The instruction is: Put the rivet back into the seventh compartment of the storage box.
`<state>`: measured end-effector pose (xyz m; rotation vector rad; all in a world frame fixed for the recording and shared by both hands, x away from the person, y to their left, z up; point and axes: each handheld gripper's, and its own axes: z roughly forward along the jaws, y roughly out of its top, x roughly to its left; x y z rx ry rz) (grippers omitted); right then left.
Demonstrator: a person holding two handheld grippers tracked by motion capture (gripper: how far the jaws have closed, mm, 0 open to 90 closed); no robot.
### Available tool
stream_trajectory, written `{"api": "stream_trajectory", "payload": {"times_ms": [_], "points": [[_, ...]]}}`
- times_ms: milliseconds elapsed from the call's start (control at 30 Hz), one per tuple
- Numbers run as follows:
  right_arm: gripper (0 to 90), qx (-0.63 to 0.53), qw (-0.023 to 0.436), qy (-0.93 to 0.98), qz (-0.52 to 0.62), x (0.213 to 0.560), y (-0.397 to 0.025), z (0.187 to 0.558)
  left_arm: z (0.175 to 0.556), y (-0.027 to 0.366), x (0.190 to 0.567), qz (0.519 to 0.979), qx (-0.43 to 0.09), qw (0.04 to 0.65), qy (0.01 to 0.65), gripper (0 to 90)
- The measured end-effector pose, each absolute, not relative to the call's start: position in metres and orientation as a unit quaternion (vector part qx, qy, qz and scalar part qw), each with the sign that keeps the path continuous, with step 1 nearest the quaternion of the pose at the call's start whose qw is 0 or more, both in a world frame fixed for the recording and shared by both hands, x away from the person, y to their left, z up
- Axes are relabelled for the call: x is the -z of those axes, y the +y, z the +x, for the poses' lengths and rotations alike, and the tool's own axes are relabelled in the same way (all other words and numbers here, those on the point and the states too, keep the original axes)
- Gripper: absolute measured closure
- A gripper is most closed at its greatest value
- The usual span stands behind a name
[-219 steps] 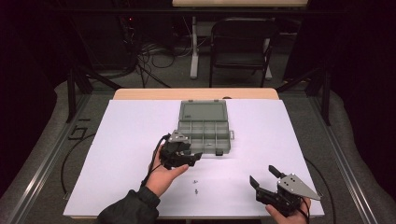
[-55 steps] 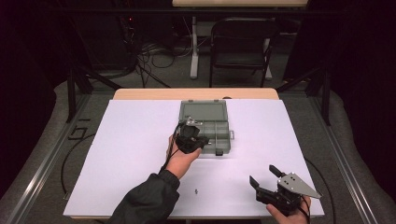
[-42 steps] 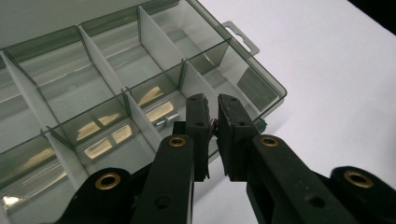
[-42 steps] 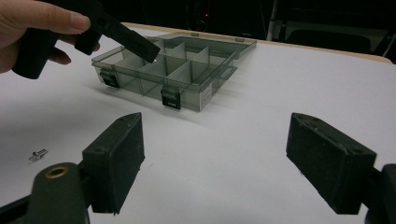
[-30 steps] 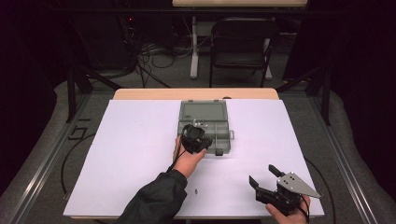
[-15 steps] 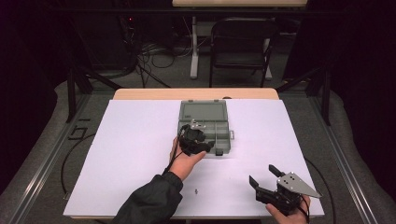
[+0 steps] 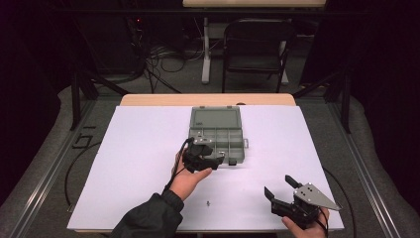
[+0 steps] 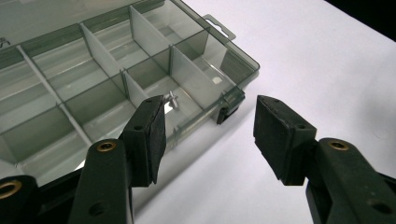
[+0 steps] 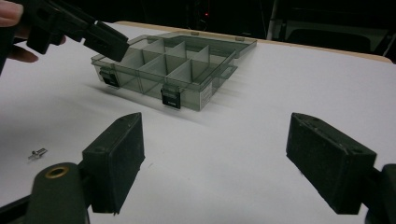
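Note:
A grey see-through organizer box (image 7: 216,133) lies open in the middle of the white table, with its lid folded flat behind it. My left gripper (image 7: 217,160) hovers at the box's near edge, open and holding nothing. In the left gripper view the gripper (image 8: 208,127) is spread over the box's (image 8: 116,70) front corner, and a small silver screw (image 8: 172,98) lies in a front compartment. Another small screw (image 7: 208,203) rests loose on the table near the person. My right gripper (image 7: 278,185) rests at the near right, wide open and empty (image 9: 215,154).
The right gripper view shows the box (image 9: 173,65) with its two front latches, the loose screw (image 9: 37,152) at the left, and the left gripper (image 9: 70,28) beside the box. White table (image 7: 133,148) surrounds the box. A chair (image 7: 255,44) stands beyond the far edge.
The left gripper has drawn back from above the box's front compartments toward the person and stands open; a screw lies in the box. The right gripper has not moved.

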<state>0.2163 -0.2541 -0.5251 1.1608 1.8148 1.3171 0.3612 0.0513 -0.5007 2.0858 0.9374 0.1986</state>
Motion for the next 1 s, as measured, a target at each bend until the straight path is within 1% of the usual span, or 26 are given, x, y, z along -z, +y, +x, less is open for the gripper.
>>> {"api": "stream_trajectory", "payload": {"times_ms": [200,500,833,1000], "points": [[19.0,-0.498,0.302,0.685,0.438,0.525,-0.254,0.216,0.348,0.063,0.502,0.835,-0.092,0.407,0.359,44.1],[19.0,-0.497,0.303,0.685,0.439,0.526,-0.254,0.216,0.328,0.078,0.503,0.830,-0.079,0.424,0.354,44.3],[19.1,-0.498,0.302,0.684,0.439,0.526,-0.253,0.216,0.306,0.087,0.504,0.841,-0.076,0.419,0.334,46.5],[19.0,-0.498,0.302,0.684,0.439,0.526,-0.253,0.216,0.297,0.089,0.509,0.840,-0.075,0.421,0.334,46.8]]}}
